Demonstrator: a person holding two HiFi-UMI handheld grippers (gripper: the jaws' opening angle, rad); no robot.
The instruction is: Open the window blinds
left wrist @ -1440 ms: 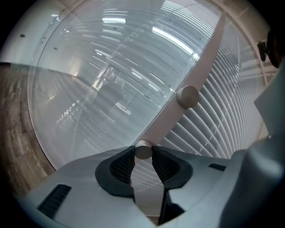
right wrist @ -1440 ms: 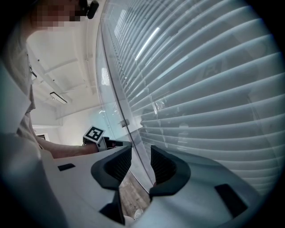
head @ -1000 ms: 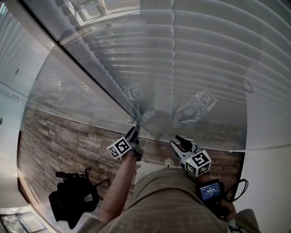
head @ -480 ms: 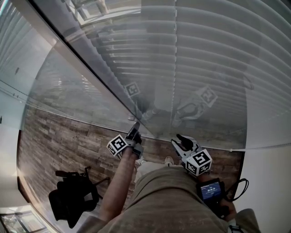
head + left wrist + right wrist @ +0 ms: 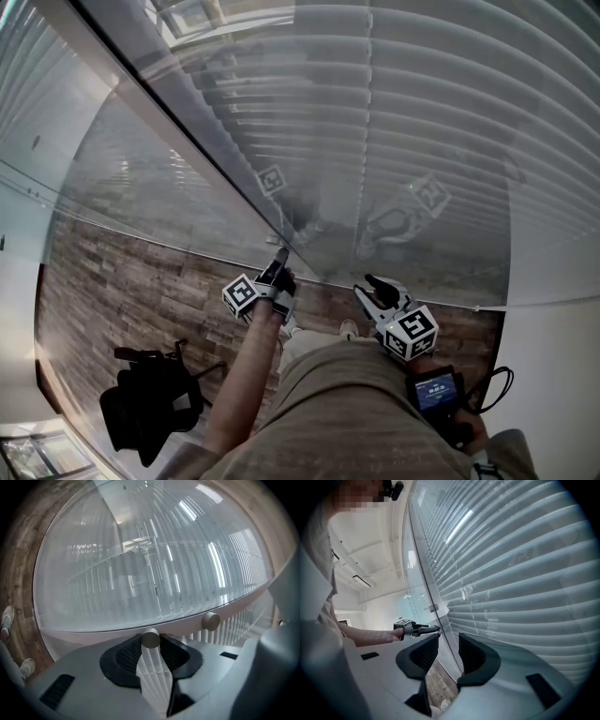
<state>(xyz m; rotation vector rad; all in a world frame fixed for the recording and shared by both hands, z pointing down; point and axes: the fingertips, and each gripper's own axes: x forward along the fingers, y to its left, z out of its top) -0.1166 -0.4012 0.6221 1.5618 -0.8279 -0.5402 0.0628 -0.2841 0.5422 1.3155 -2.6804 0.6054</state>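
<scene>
My left hand-held gripper [image 5: 152, 649] is clamped on the clear twist stick [image 5: 153, 674] of the window blinds [image 5: 450, 122], which hang behind the glass [image 5: 159, 187] in front of me. My right hand-held gripper [image 5: 444, 652] is open and empty, close to the glass.

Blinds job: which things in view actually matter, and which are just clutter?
Part of the job:
- window blinds behind the glass partition
- control knob, clamped in the left gripper
- right gripper, jaws apart, holding nothing

Just lying about:
- black bag on the wood floor
- second knob, untouched
- small screen unit at the person's hip
</scene>
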